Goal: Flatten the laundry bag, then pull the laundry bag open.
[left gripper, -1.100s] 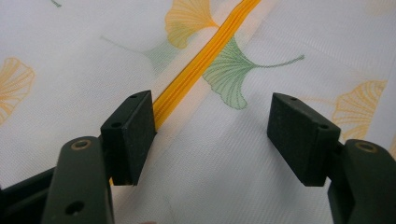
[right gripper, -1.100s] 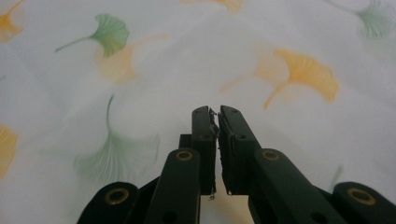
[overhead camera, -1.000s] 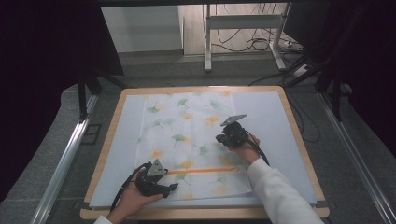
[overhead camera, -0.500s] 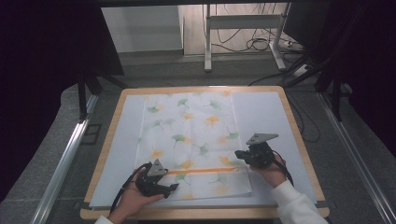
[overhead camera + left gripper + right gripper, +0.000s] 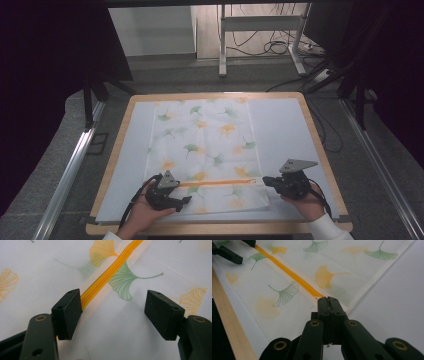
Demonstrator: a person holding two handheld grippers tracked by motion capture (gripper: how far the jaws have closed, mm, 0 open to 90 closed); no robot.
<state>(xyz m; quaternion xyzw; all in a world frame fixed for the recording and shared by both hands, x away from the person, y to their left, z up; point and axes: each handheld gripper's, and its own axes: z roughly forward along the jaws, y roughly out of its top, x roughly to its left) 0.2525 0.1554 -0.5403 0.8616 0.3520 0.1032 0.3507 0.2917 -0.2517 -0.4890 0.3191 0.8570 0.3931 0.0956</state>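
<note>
A white cloth (image 5: 205, 155) printed with green and orange leaves lies flat across the middle of the high view, on a pale mat (image 5: 285, 125) set in a wood-edged table (image 5: 320, 150). An orange zipper (image 5: 217, 183) runs level across the cloth's lower part.

The right gripper (image 5: 266, 180), at the lower right of the high view, has its jaws pressed together at the zipper's right end; in the right gripper view they (image 5: 328, 305) pinch something small just at the end of the orange strip (image 5: 287, 271), most likely the zipper pull, though the pull itself is too small to tell. The left gripper (image 5: 186, 199), at the lower left of the high view, has its jaws spread; in the left gripper view one finger (image 5: 68, 312) rests against the orange strip (image 5: 110, 270) while the other stands apart over the cloth, gripping nothing.

To work the zipper well, the pull should travel straight along the strip, level with the cloth, while the left gripper presses the cloth down so that it cannot bunch or slide.

Nothing lies on the cloth in the way. A metal stand (image 5: 260, 30) and loose cables (image 5: 270, 47) sit on the floor at the top of the high view, well apart from the work.
</note>
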